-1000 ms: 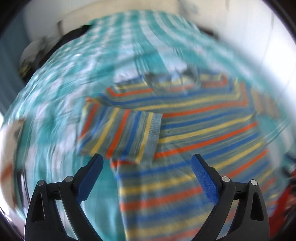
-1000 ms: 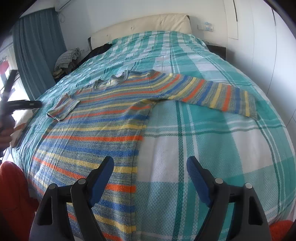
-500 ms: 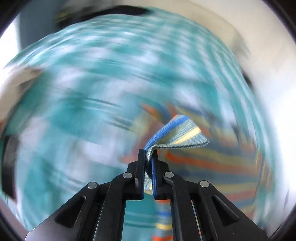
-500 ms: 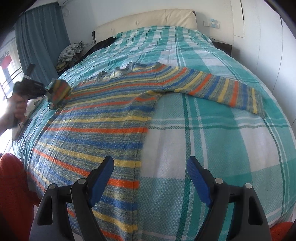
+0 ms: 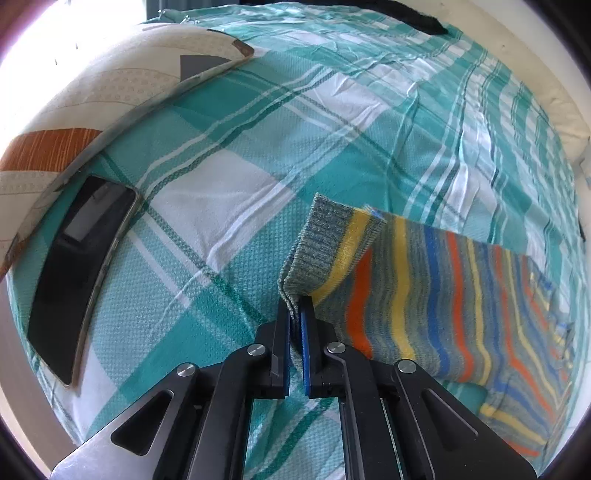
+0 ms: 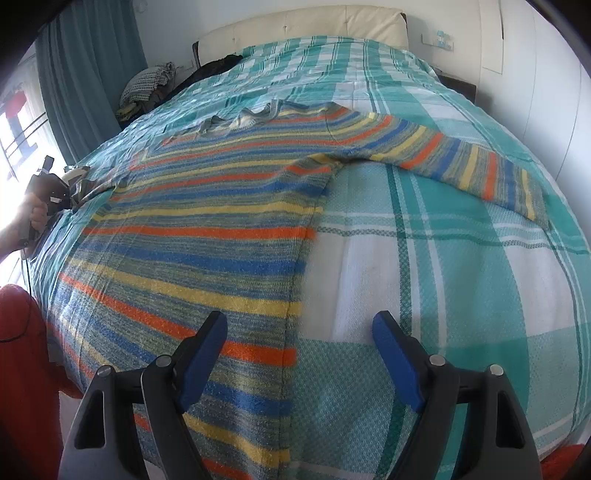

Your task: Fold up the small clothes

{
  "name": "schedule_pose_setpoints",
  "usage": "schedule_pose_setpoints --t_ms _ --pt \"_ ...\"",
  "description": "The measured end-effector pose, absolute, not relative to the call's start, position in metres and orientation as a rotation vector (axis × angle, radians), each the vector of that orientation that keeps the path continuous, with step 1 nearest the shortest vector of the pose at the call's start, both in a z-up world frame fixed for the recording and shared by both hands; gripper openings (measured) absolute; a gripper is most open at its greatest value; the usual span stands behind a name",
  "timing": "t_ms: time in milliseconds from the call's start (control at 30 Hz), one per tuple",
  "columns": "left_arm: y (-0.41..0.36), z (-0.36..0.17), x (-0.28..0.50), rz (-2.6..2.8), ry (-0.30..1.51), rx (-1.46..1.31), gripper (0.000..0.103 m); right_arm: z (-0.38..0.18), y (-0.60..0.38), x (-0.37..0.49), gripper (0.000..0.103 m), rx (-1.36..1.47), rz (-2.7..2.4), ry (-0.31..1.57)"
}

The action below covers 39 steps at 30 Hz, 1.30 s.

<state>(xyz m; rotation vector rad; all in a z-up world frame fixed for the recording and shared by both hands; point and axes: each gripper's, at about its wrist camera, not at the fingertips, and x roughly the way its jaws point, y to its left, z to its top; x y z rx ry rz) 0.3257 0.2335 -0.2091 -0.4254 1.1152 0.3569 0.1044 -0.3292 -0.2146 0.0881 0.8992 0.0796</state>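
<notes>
Closest to me, my left gripper (image 5: 295, 314) has its jaws pinched tight on the grey ribbed cuff (image 5: 317, 254) of the striped sweater (image 6: 207, 229), the sleeve (image 5: 443, 302) running away to the right over the teal plaid bedspread (image 5: 229, 192). Just left of that, a dark phone (image 5: 77, 266) lies flat on the cover, and beyond it a patterned cushion (image 5: 110, 96) rests at the bed's edge. On my other side, the right gripper (image 6: 299, 354) hangs with its jaws spread wide and nothing between them, above the sweater's hem edge. The sweater lies spread flat on the bed, its other sleeve (image 6: 461, 162) stretched right, the collar (image 6: 240, 118) farther up. Past it I see the pale headboard (image 6: 303, 26) and a teal curtain (image 6: 85, 74).
</notes>
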Motion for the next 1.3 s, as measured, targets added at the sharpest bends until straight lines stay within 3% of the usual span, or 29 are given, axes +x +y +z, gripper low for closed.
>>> schedule_pose_setpoints --t_ms 267,400,433,500,567,800,1067,1167,1300 --pt "0.237 -0.218 0.328 0.405 1.129 -0.363 0.003 -0.215 -0.333 0.103 0.080 0.101 0.072 0.906" --pt "0.256 -0.215 0.319 0.470 1.134 -0.387 0.009 -0.213 -0.338 0.102 0.080 0.104 0.053 0.902" --pt "0.260 -0.213 0.316 0.470 1.135 -0.404 0.013 -0.212 -0.340 0.101 0.080 0.112 0.048 0.899" --pt "0.262 -0.206 0.306 0.477 1.133 -0.415 0.037 -0.210 -0.345 0.100 0.080 0.127 0.040 0.896" --pt "0.258 -0.193 0.292 0.481 1.115 -0.394 0.053 -0.209 -0.350 0.098 0.080 0.138 0.024 0.892" --pt "0.186 -0.149 0.227 0.279 1.025 -0.331 0.075 -0.187 -0.373 0.091 0.080 0.162 -0.106 0.809" --pt "0.044 -0.183 0.201 -0.101 1.092 -0.211 0.076 -0.145 -0.320 0.123 0.080 0.154 0.123 0.755" --pt "0.025 -0.219 0.194 -0.074 1.190 -0.078 0.068 -0.173 -0.290 0.136 0.080 0.109 0.249 0.867" --pt "0.028 -0.211 0.171 0.042 1.151 0.117 0.068 -0.229 -0.299 0.127 0.078 0.034 0.137 1.069"
